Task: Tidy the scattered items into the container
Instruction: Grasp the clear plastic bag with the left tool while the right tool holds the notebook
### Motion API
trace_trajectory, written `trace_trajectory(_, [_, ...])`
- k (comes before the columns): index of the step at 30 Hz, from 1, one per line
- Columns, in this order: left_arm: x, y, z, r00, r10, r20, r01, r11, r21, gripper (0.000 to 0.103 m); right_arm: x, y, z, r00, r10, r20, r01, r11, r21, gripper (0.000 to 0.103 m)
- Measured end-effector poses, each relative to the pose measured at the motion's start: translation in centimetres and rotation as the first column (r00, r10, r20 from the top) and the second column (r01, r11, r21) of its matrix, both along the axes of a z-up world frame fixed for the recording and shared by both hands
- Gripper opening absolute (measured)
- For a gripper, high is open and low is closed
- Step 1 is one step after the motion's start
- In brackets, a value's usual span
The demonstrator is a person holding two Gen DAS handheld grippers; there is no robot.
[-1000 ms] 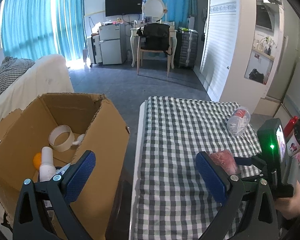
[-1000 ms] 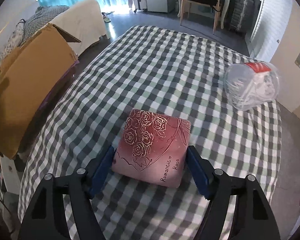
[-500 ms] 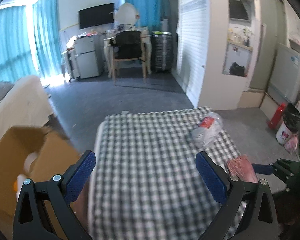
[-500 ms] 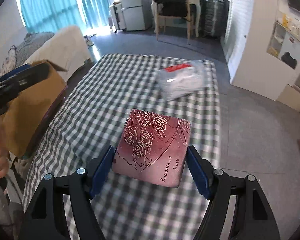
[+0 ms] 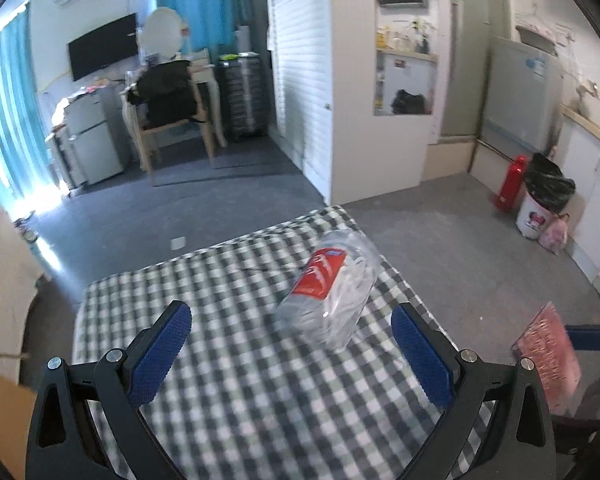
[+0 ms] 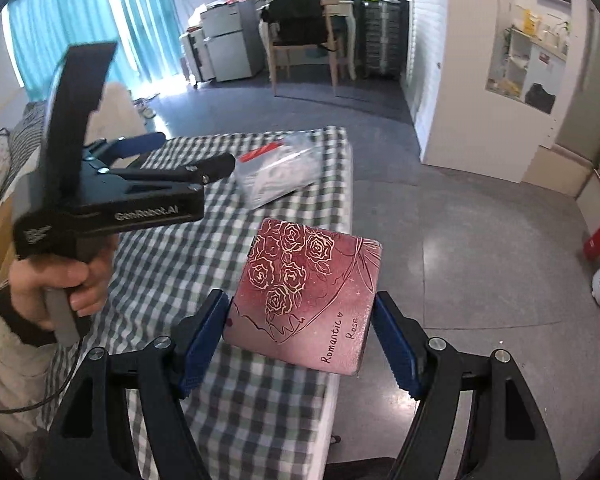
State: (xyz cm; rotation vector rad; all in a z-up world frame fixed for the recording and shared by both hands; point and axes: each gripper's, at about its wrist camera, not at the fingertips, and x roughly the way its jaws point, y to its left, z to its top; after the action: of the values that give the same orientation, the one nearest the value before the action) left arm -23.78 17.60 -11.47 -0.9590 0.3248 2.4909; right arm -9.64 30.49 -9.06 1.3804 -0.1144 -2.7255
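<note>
A clear plastic bag with a red label (image 5: pixel 328 292) lies near the far right corner of the checked table (image 5: pixel 228 392). My left gripper (image 5: pixel 290 316) hangs open just short of it, with nothing between its blue pads. In the right wrist view this gripper (image 6: pixel 192 152) is held by a hand (image 6: pixel 60 284) over the table (image 6: pixel 168 264), close to the bag (image 6: pixel 276 176). My right gripper (image 6: pixel 300 320) is shut on a pink rose-printed box (image 6: pixel 308 288), held in the air above the table's right edge. The pink box (image 5: pixel 548 356) also shows at the right of the left wrist view.
A corner of the cardboard box (image 5: pixel 0 416) shows at the lower left, beside a white sofa (image 5: pixel 0 280). Grey floor surrounds the table. A wooden chair (image 5: pixel 172 112) stands far back. A red canister (image 5: pixel 510 182) and a bin (image 5: pixel 544 204) stand at the right wall.
My left gripper has swung from above the cardboard box rightward over the table toward the plastic bag. My right gripper has lifted the pink box off the cloth and carried it toward the table's right edge.
</note>
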Motion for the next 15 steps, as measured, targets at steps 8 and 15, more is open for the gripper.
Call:
trace_trajectory(8, [-3.7, 2.1, -2.4, 0.993, -0.106, 0.056, 0.107, 0.994, -0.007, 0.103, -1.6, 1.3, -0.5, 0.999, -0.044, 0.012, 0.044, 0.999, 0.001, 0.073])
trace_trajectory(15, [-5.6, 3.7, -4.3, 0.984, -0.157, 0.082, 0.160, 0.987, -0.027, 0.103, -2.1, 1.4, -0.7, 0.998, -0.060, 0.020, 0.060, 0.998, 0.007, 0.073])
